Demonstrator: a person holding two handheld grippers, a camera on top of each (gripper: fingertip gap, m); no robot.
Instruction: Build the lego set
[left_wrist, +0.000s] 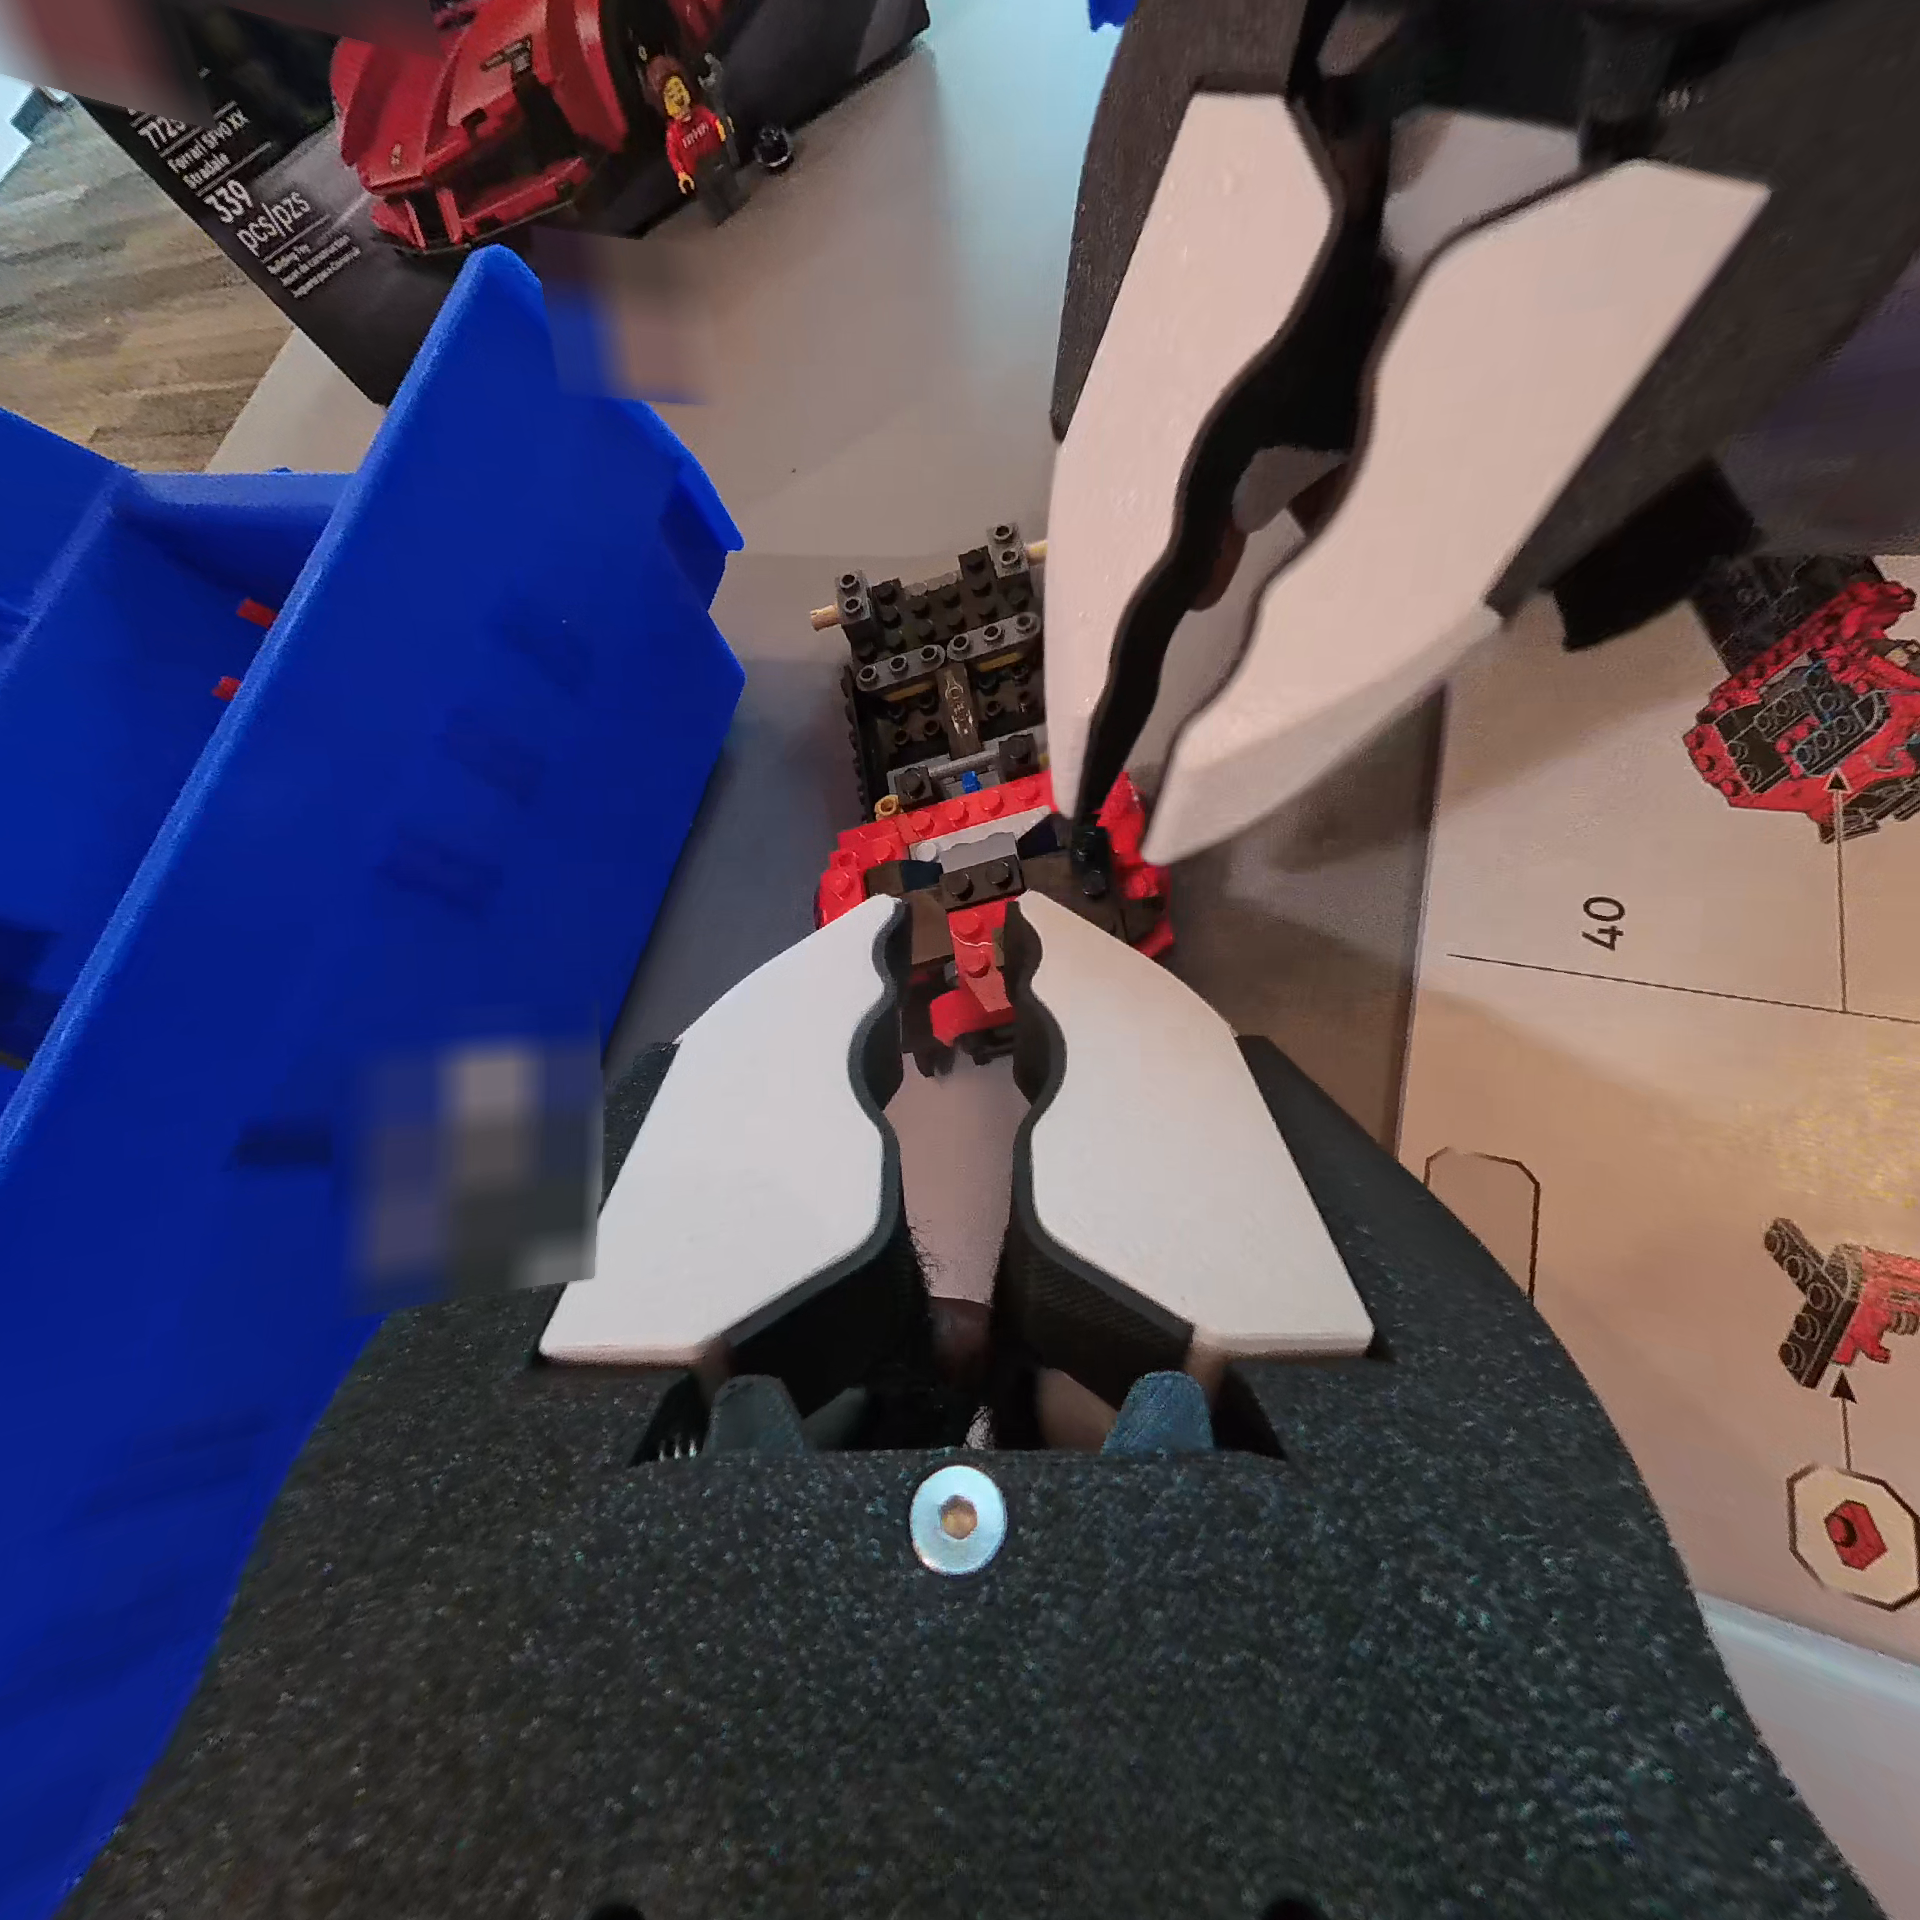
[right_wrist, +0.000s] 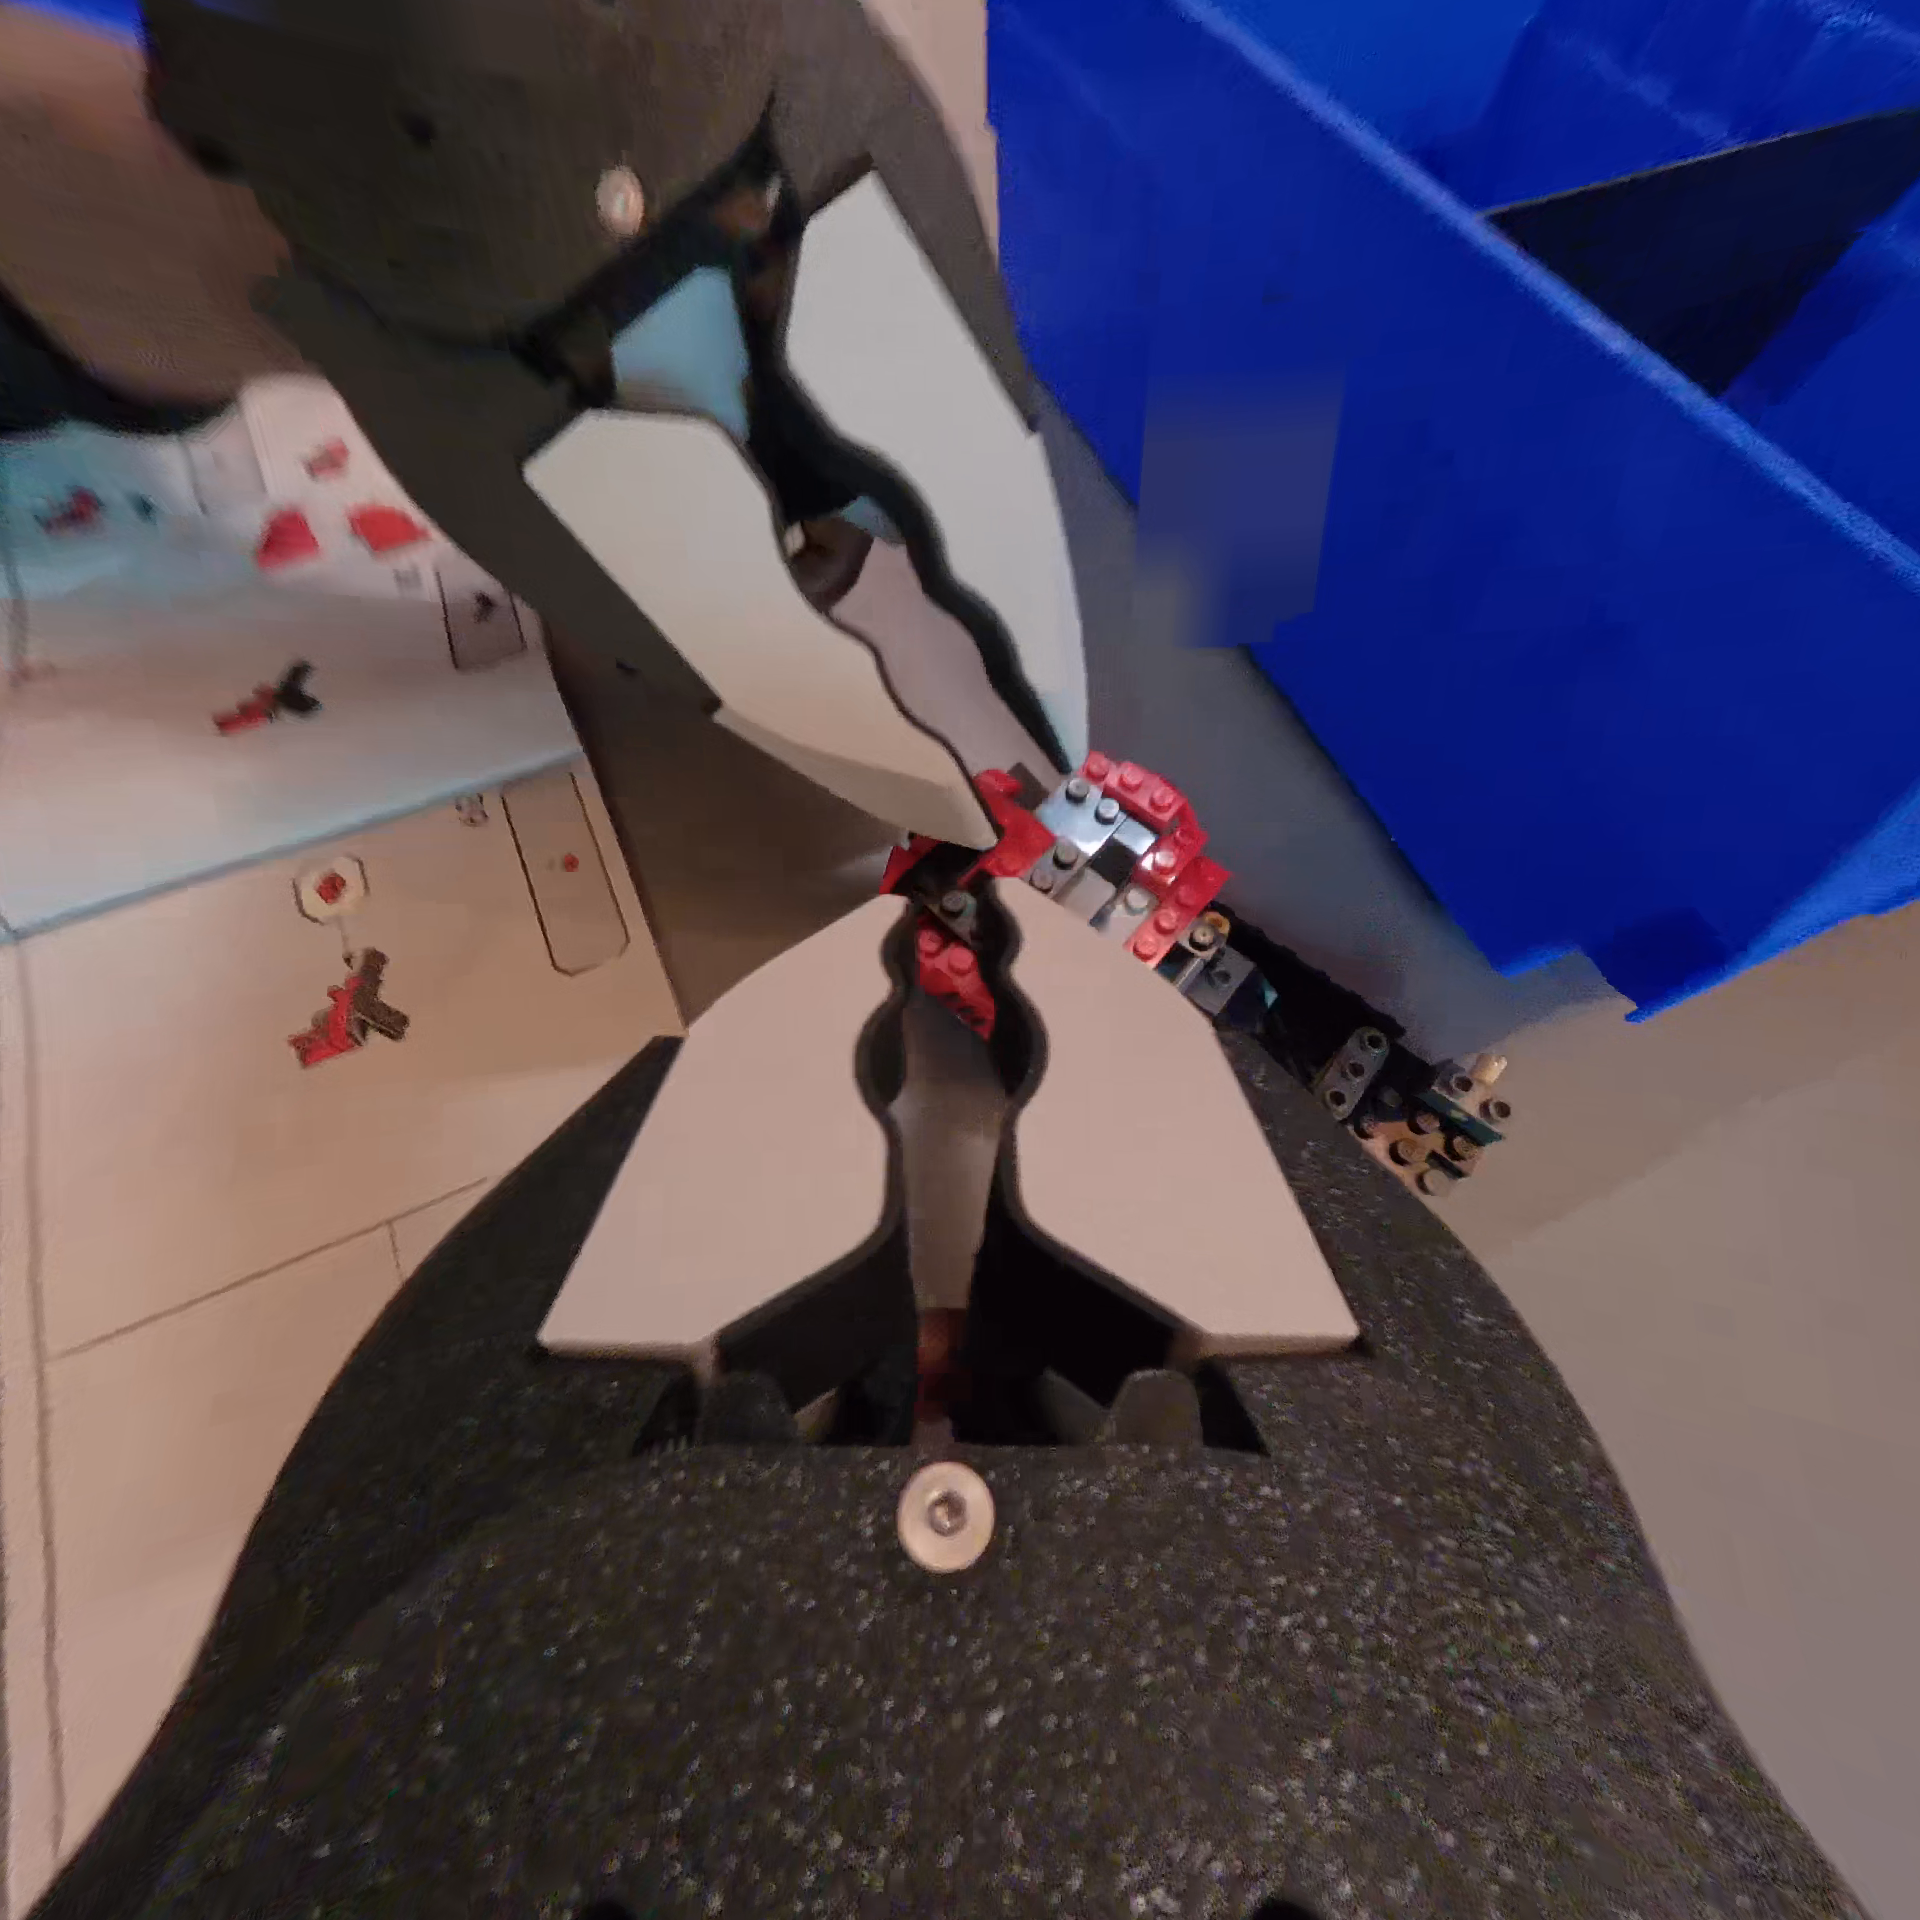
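Observation:
The partly built lego car (left_wrist: 951, 717) lies on the table, with a black studded chassis at the far end and a red front end near me. It also shows in the right wrist view (right_wrist: 1127, 842). My left gripper (left_wrist: 961, 925) is shut on the car's red front end. My right gripper (right_wrist: 951, 914) comes down from the upper right in the left wrist view (left_wrist: 1107, 831). It is shut on a small black piece (left_wrist: 1086, 860) and holds it against the top of the red section. In the right wrist view the left gripper (right_wrist: 987, 821) sits just above mine.
A blue parts bin (left_wrist: 416, 831) stands close along the car's left side, and fills the upper right of the right wrist view (right_wrist: 1455, 520). The open instruction booklet (left_wrist: 1662, 1091) lies to the right of the car. The set's box (left_wrist: 436, 156) stands at the back. Both grippers' tips are close together, under 4 cm apart.

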